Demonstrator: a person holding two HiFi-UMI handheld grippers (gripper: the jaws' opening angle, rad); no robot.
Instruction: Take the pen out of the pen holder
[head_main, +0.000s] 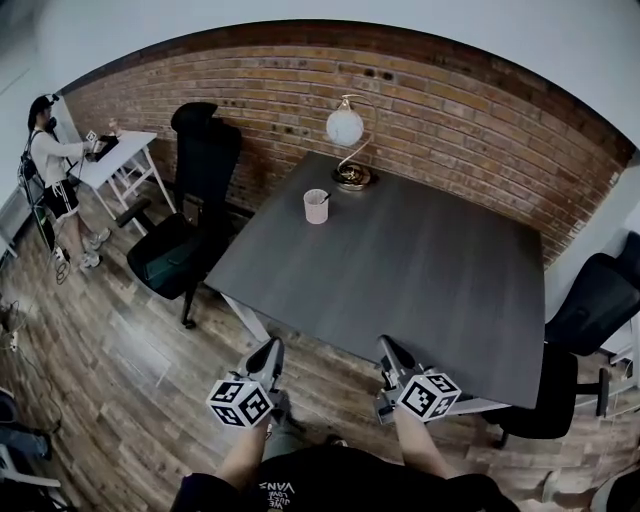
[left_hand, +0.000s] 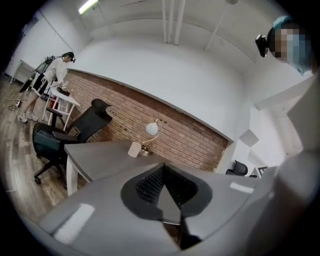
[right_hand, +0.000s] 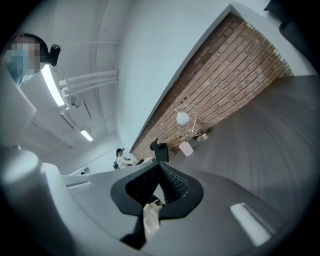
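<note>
The pen holder is a pale pink cup at the far side of the dark grey table, with a dark pen sticking out of it. It also shows small in the left gripper view as the pen holder and in the tilted right gripper view as the pen holder. My left gripper and right gripper hang side by side at the table's near edge, far from the cup. Both are shut and hold nothing: the left gripper and the right gripper show their pads meeting.
A globe lamp with a round base stands just behind the cup. Black office chairs stand at the table's left and right. A person stands at a white desk far left. A brick wall runs behind the table.
</note>
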